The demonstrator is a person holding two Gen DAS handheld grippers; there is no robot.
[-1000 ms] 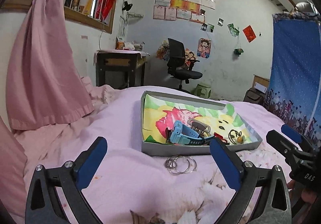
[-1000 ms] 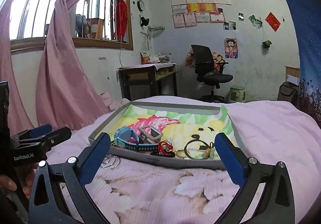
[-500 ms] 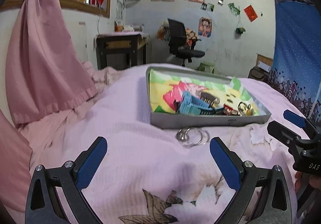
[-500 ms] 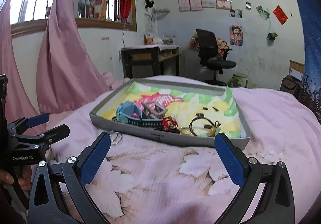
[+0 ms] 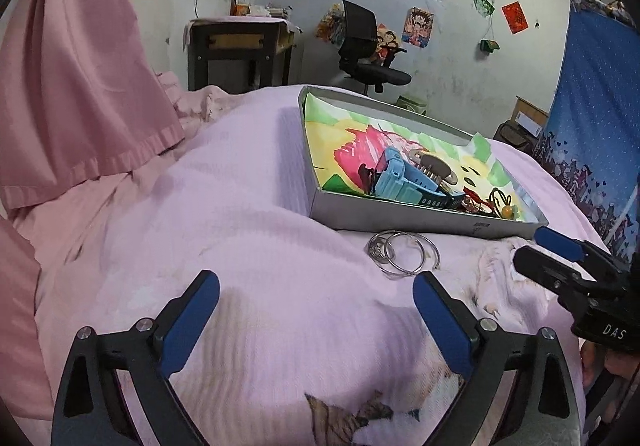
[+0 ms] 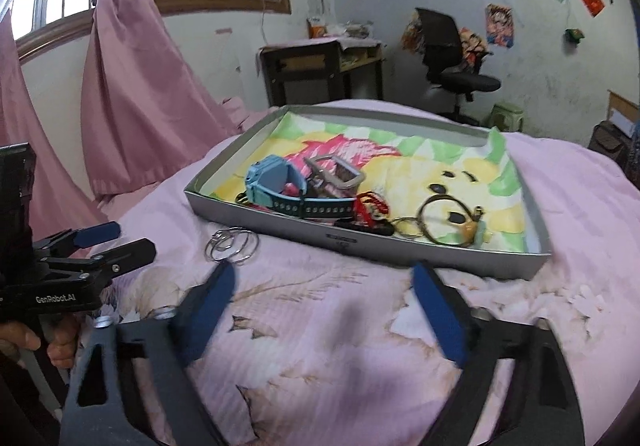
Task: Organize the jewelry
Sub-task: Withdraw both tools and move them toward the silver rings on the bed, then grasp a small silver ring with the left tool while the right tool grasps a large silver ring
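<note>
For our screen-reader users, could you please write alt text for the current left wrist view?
The open left gripper hovers over a pink bedspread, aimed at silver rings lying just outside a grey tray. The tray holds a blue watch and other trinkets; the right gripper enters at right.

Silver hoop rings (image 5: pixel 402 253) lie flat on bedspread, just outside grey tray (image 5: pixel 400 219) holding blue watch (image 5: pixel 404 182).

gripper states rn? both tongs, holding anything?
Left tongs: open, holding nothing, above the bedspread short of the silver hoop rings.
Right tongs: open, holding nothing, in front of the tray.
</note>
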